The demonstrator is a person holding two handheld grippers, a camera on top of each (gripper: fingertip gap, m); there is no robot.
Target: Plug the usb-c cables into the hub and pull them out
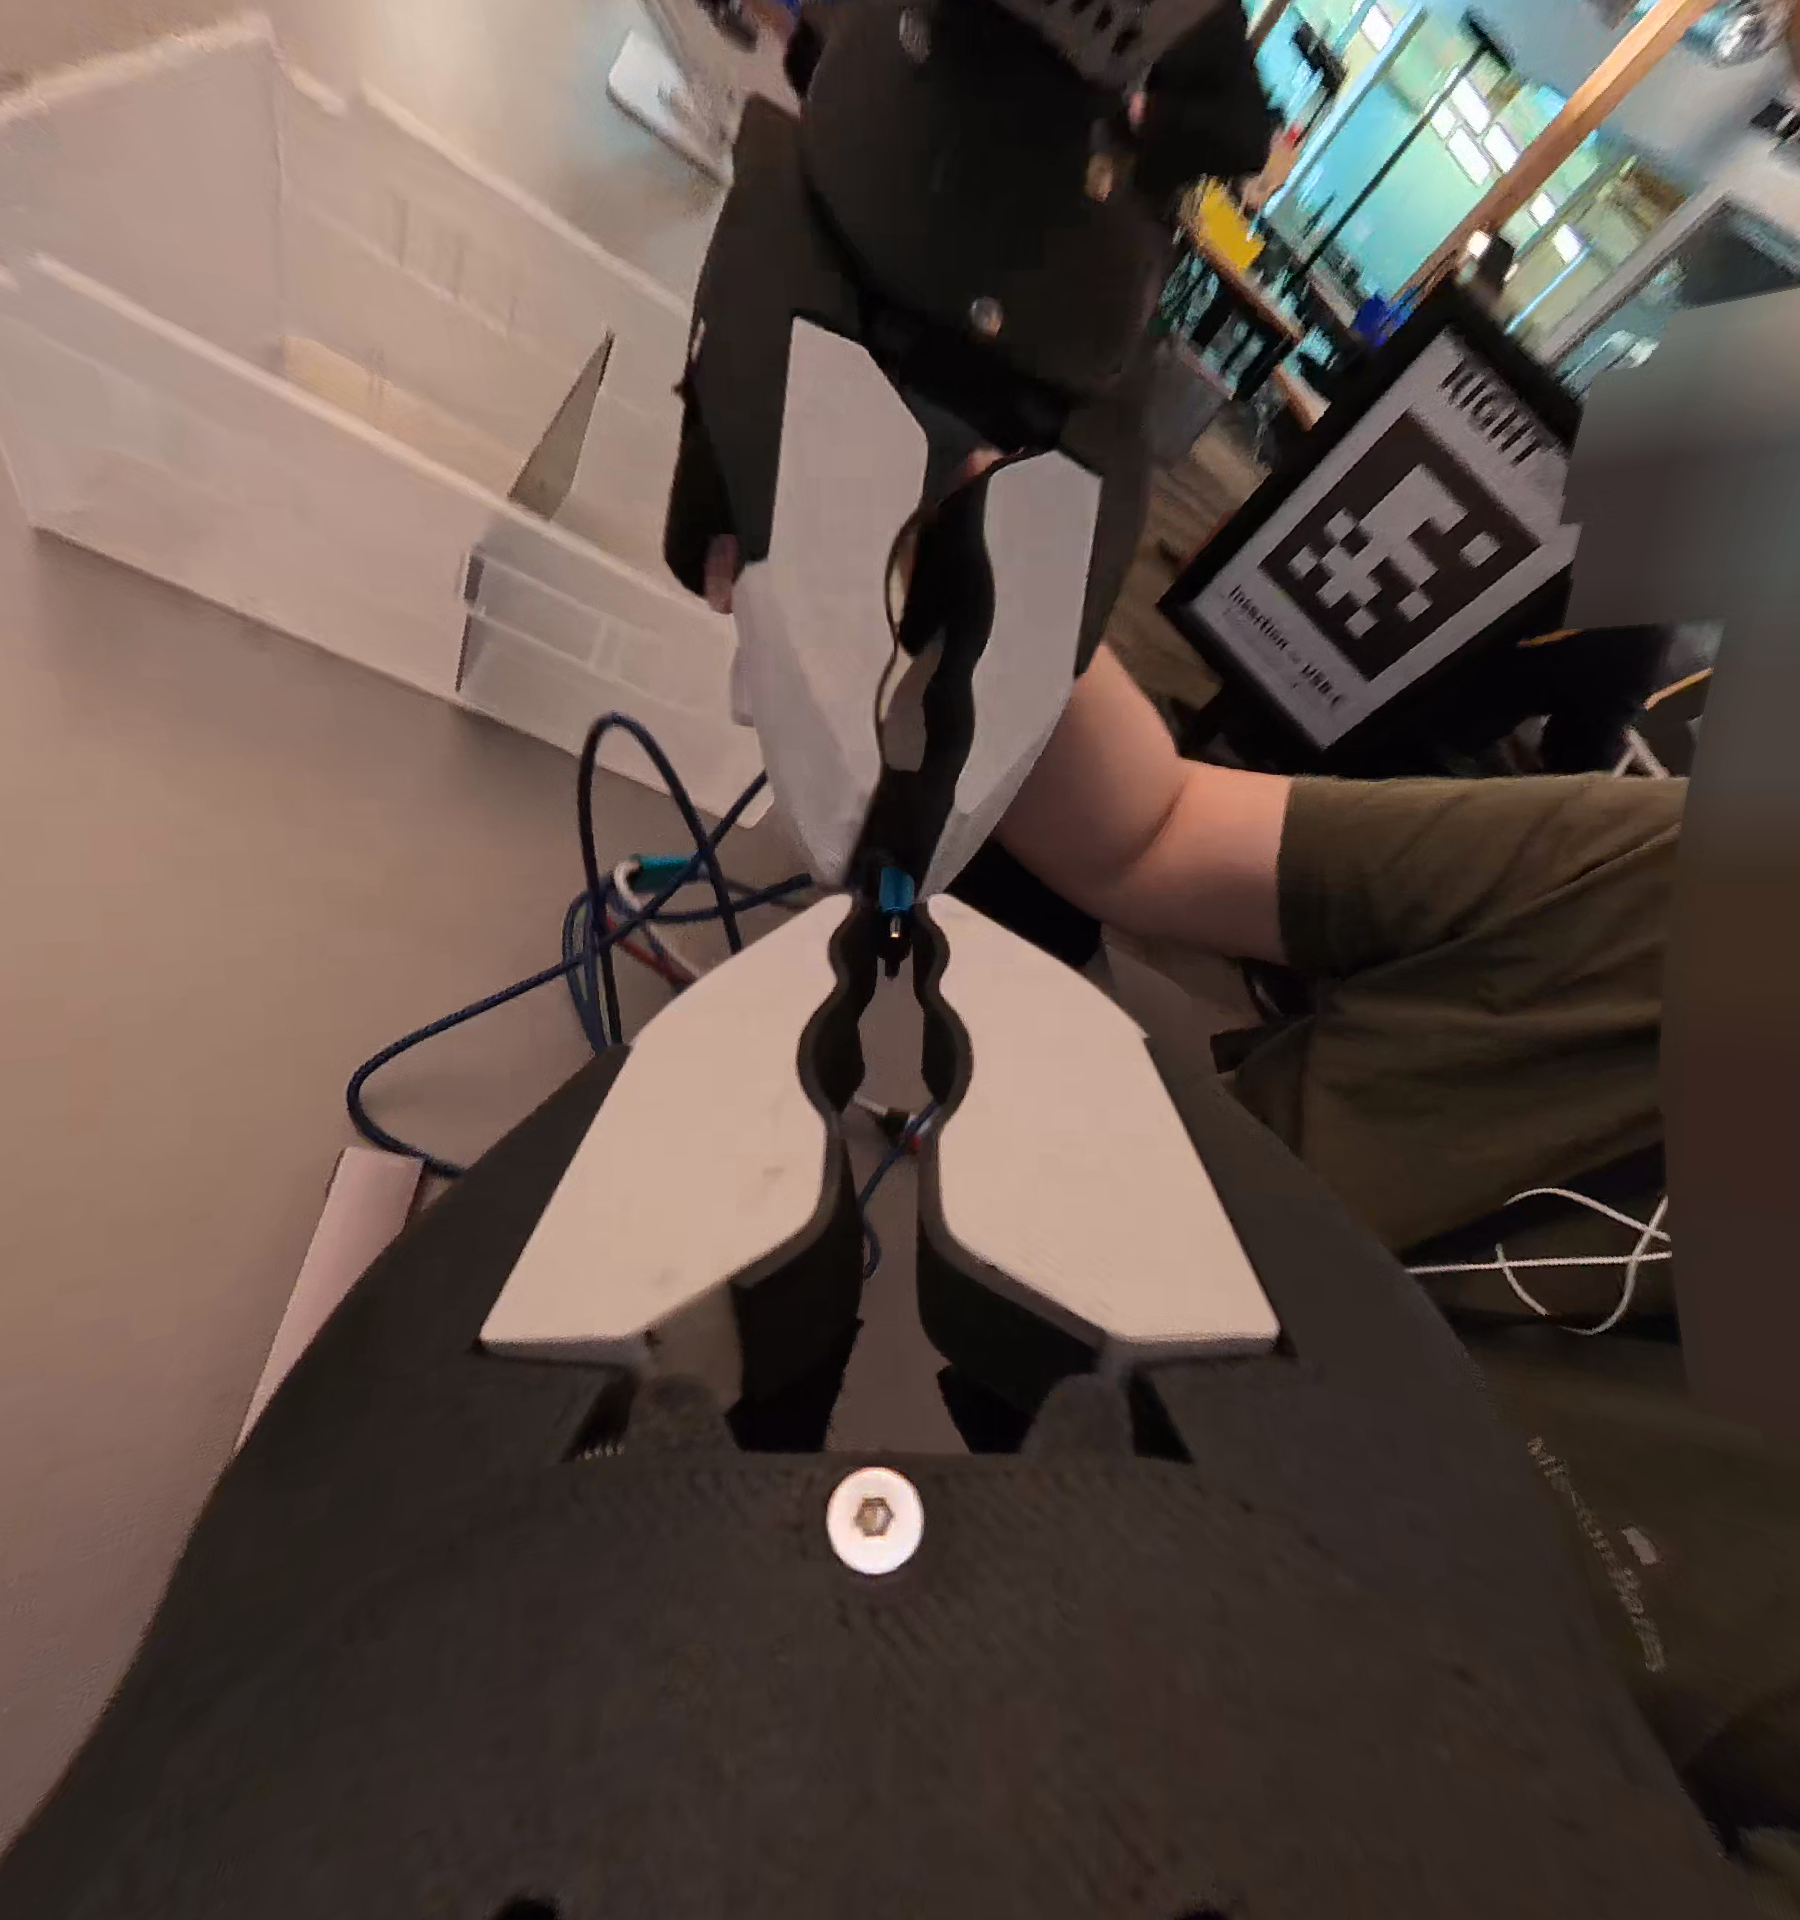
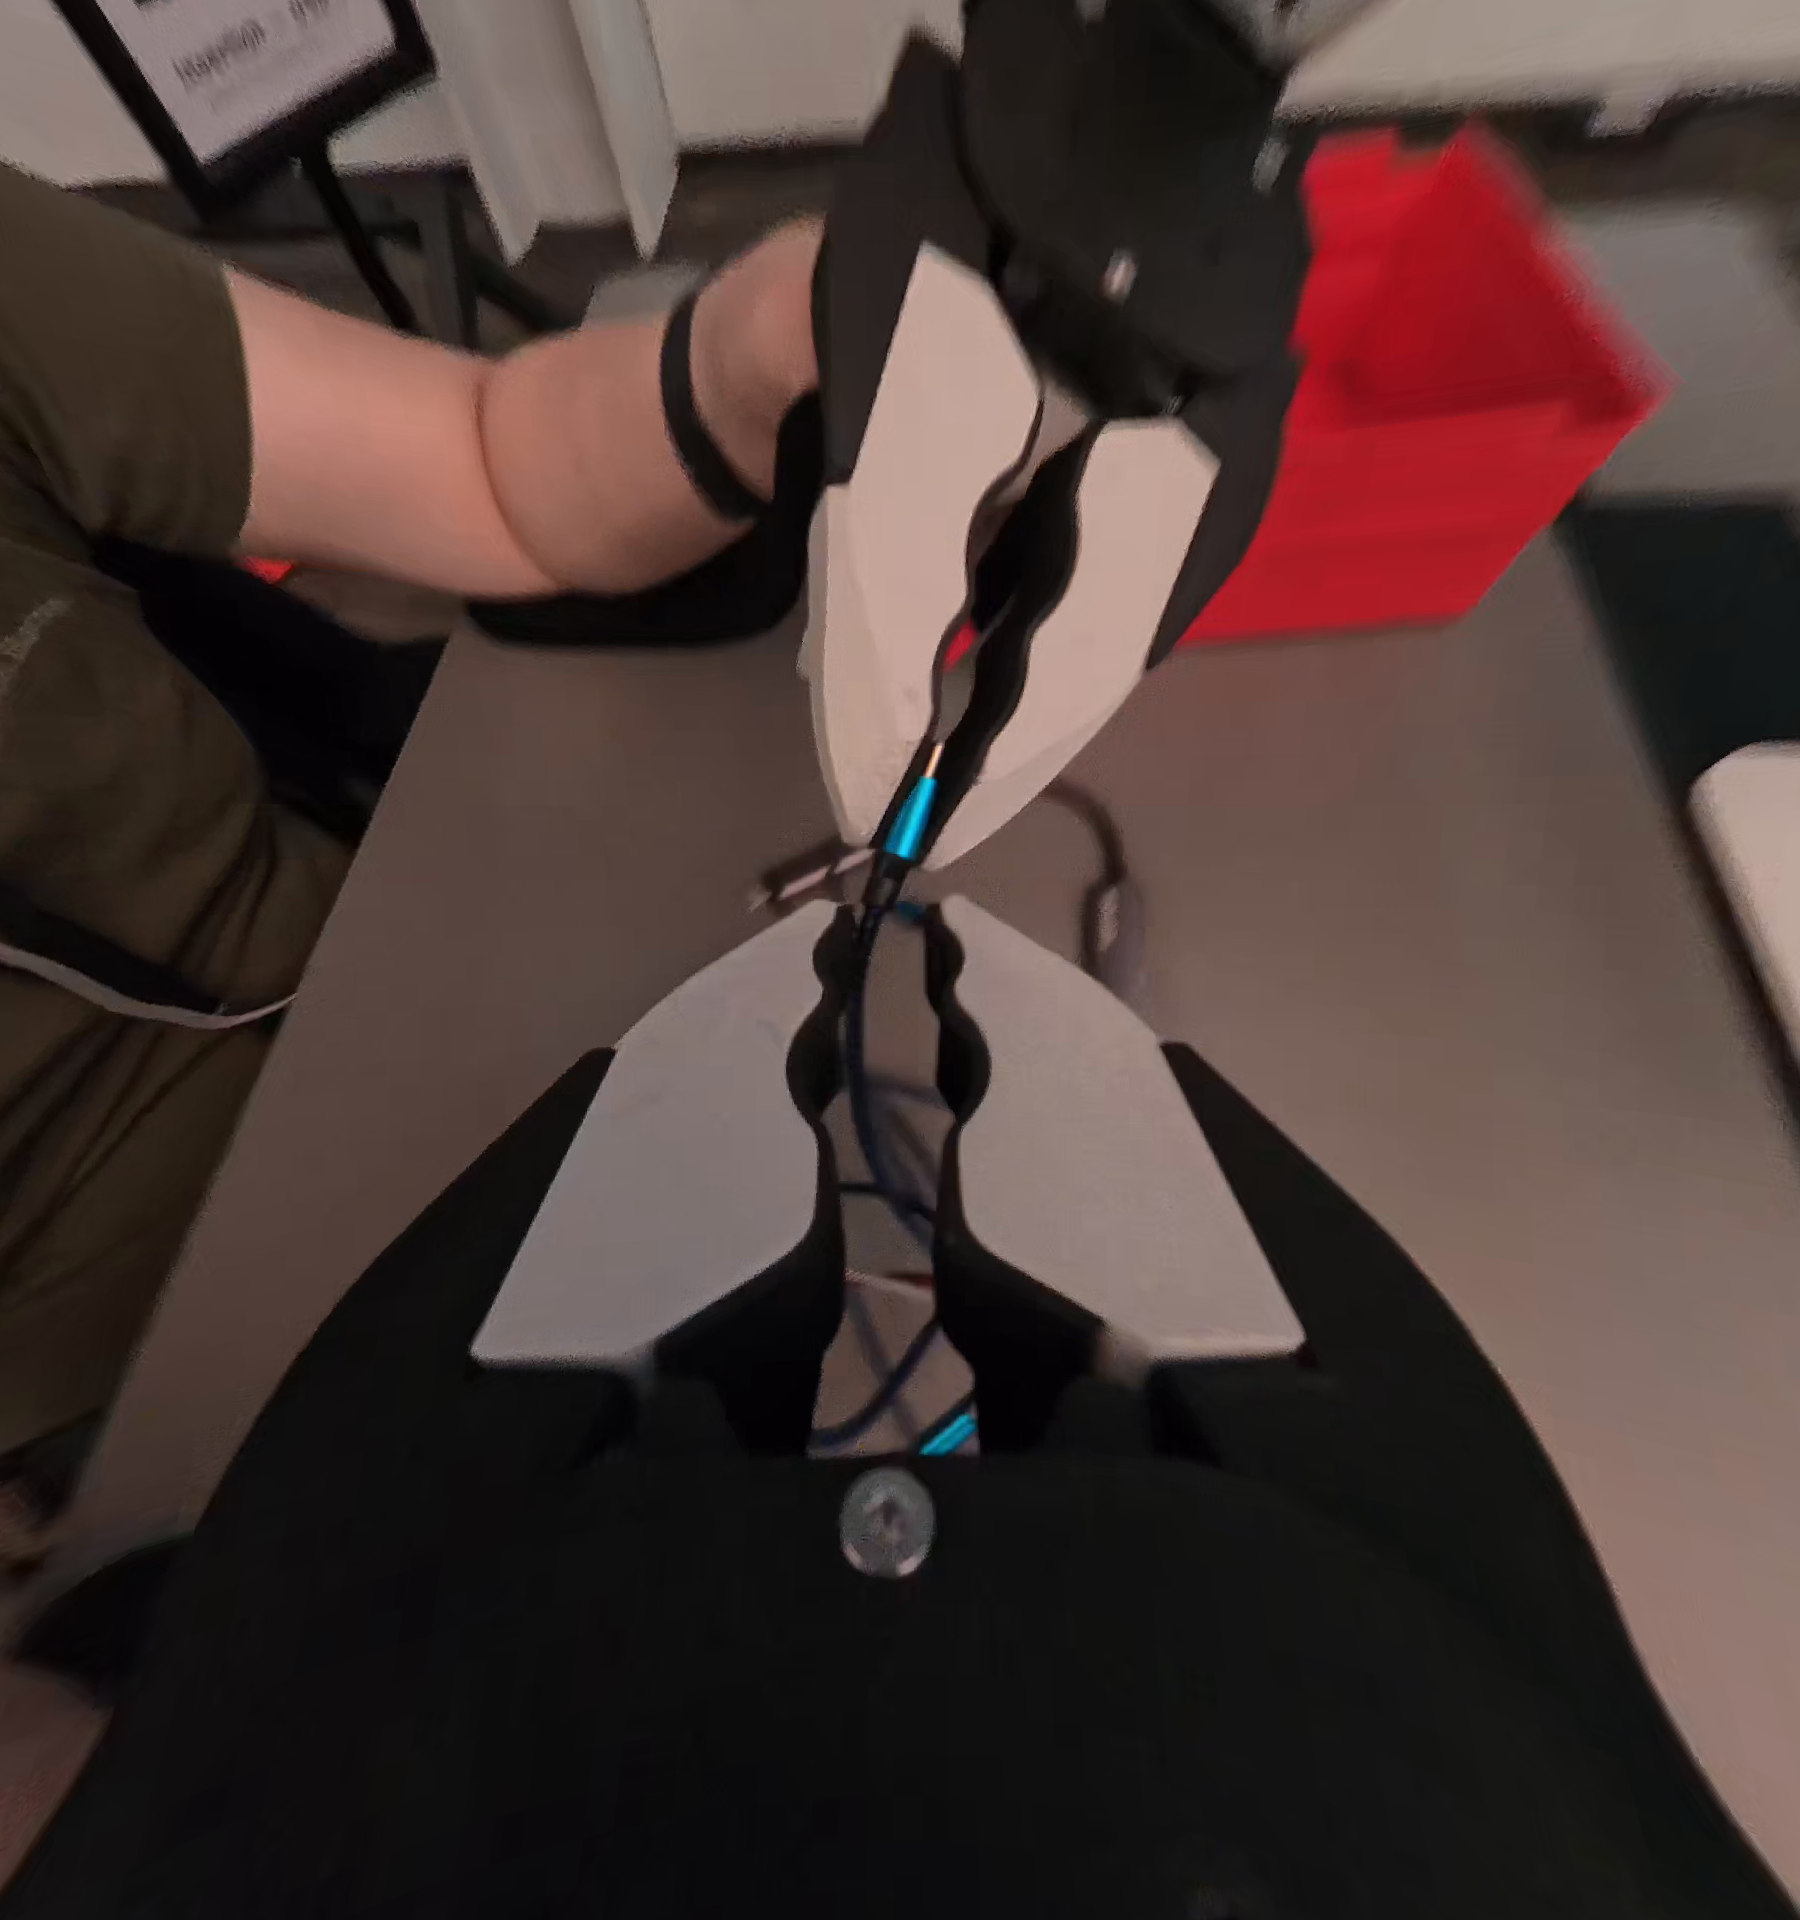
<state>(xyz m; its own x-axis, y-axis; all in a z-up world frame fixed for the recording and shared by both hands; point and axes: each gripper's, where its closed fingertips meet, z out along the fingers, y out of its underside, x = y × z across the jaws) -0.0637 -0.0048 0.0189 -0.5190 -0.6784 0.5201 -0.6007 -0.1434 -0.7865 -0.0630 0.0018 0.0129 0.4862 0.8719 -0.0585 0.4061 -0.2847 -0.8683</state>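
The two grippers meet tip to tip above the table. A blue-shelled USB-C plug (image 1: 894, 889) sits between both pairs of tips, its metal end pointing into my left gripper (image 1: 888, 914). In the right wrist view the plug (image 2: 911, 816) lies in the left gripper's tips, and its dark blue cable (image 2: 860, 1023) runs back between the fingers of my right gripper (image 2: 883, 914). Both grippers are closed down to a narrow gap on the plug. A small silver piece (image 2: 802, 881) lies on the table below the tips. I cannot make out the hub clearly.
Loose blue cables (image 1: 605, 935) with other plugs lie on the table (image 2: 563, 790). Clear plastic bins (image 1: 252, 364) stand behind them, and a red bin (image 2: 1415, 416) behind the left gripper. A framed marker sign (image 1: 1395, 561) and the person's arm (image 1: 1135, 810) are close by. Left and right tips are no more than a few centimetres apart.
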